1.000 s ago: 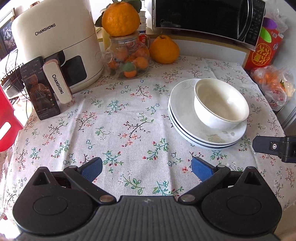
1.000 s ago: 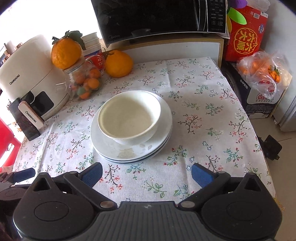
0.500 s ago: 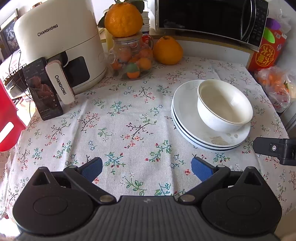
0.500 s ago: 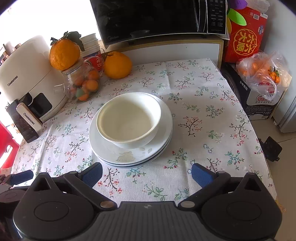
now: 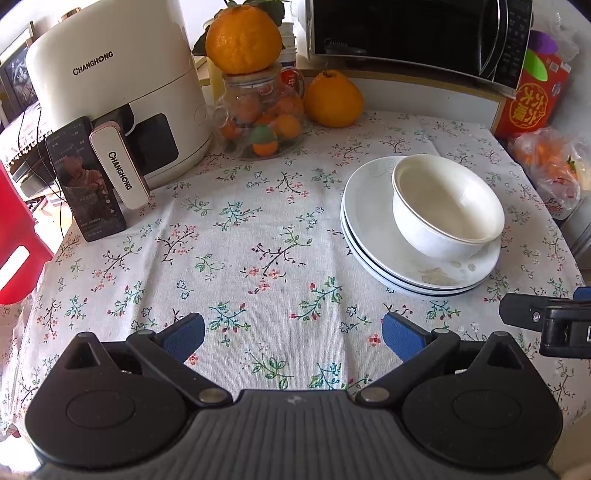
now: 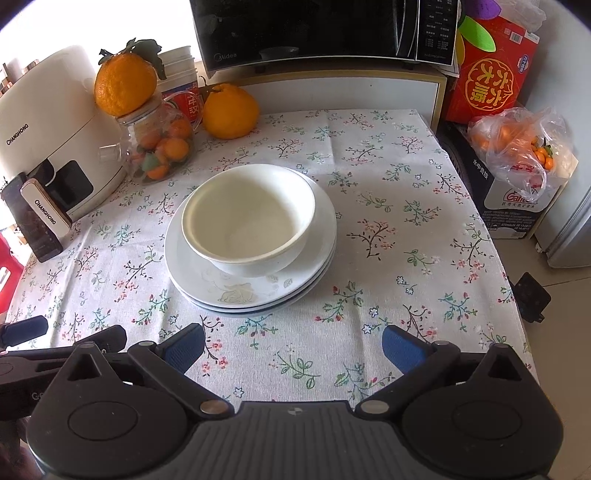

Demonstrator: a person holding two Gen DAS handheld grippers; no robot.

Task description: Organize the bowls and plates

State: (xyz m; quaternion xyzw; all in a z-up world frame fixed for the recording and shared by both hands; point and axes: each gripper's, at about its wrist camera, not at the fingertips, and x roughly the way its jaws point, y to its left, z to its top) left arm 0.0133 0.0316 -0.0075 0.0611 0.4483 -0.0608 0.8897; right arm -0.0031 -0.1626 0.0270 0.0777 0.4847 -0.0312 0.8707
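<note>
A white bowl (image 5: 448, 212) (image 6: 248, 222) stands on a stack of white plates (image 5: 373, 236) (image 6: 314, 258) on the floral tablecloth. My left gripper (image 5: 293, 334) is open over bare cloth, to the left of the stack and nearer the front edge, with nothing between its blue pads. My right gripper (image 6: 293, 341) is open too, just in front of the stack, and holds nothing. Part of the right gripper (image 5: 546, 319) shows at the right edge of the left wrist view. In the right wrist view, part of the left gripper (image 6: 26, 330) shows at the left edge.
A white air fryer (image 5: 110, 92) with a phone (image 5: 85, 181) leaning on it stands back left. A glass jar of small oranges (image 5: 258, 114) topped by a big orange, another orange (image 5: 332, 98) and a microwave (image 5: 417, 33) line the back. A bag of fruit (image 6: 517, 147) sits right of the table.
Both views have shifted slightly: the bowl and plates sit a little lower and closer in the frames, as both grippers drifted forward. Nothing was grasped or released.
</note>
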